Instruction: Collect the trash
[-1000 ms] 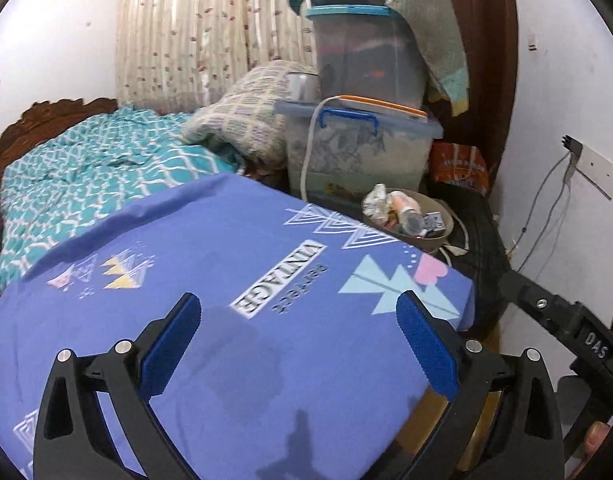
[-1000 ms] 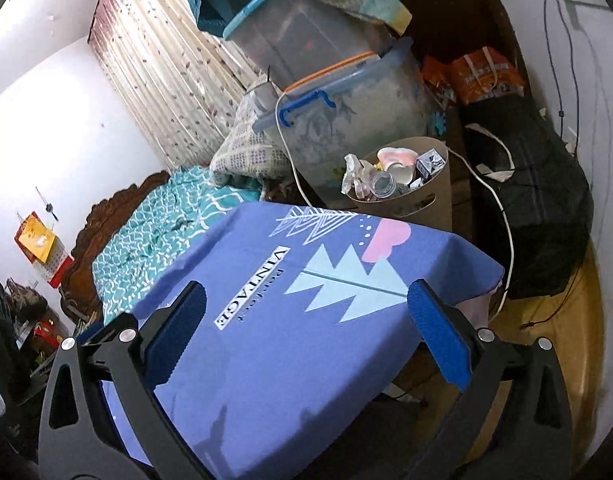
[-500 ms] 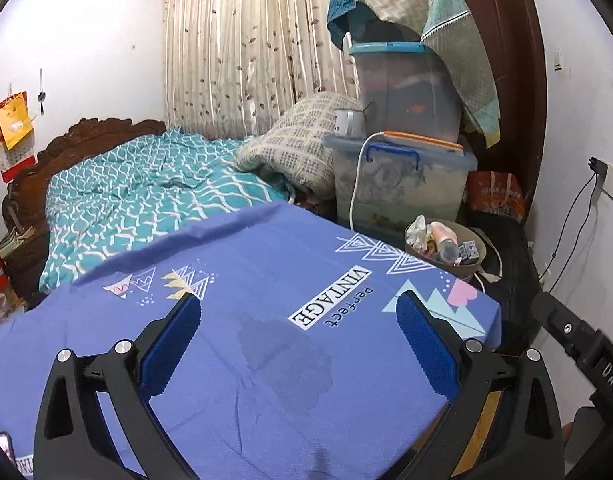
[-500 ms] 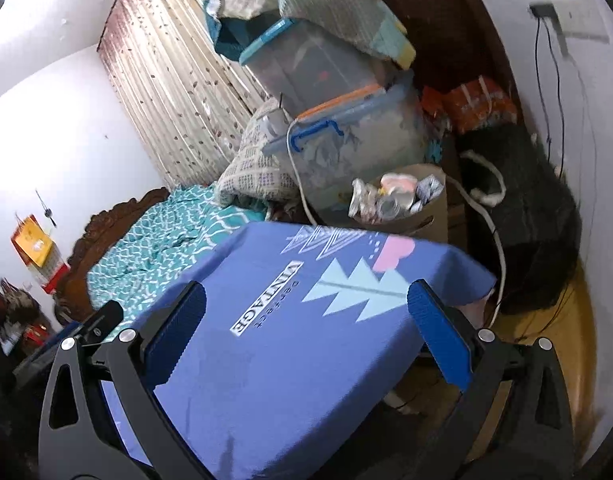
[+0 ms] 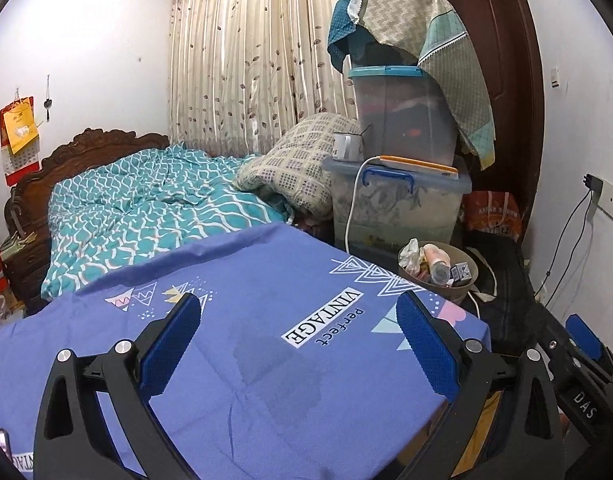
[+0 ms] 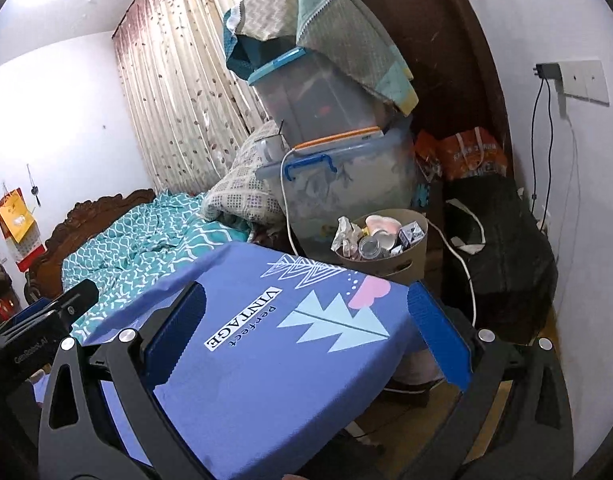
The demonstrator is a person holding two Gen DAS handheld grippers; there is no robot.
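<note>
Left gripper and right gripper both hold nothing, jaws spread wide above the blue cloth. Trash fills the beige bin at the cloth's far right corner

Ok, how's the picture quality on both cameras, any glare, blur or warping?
Left wrist view: sharp, even light, fisheye bending the door frame, dark corners. Right wrist view: tilted, glare at the top left on the wall, curtain bowed, bin still sharp.

Lower part of the trash bin behind the blue cloth, unseen.
</note>
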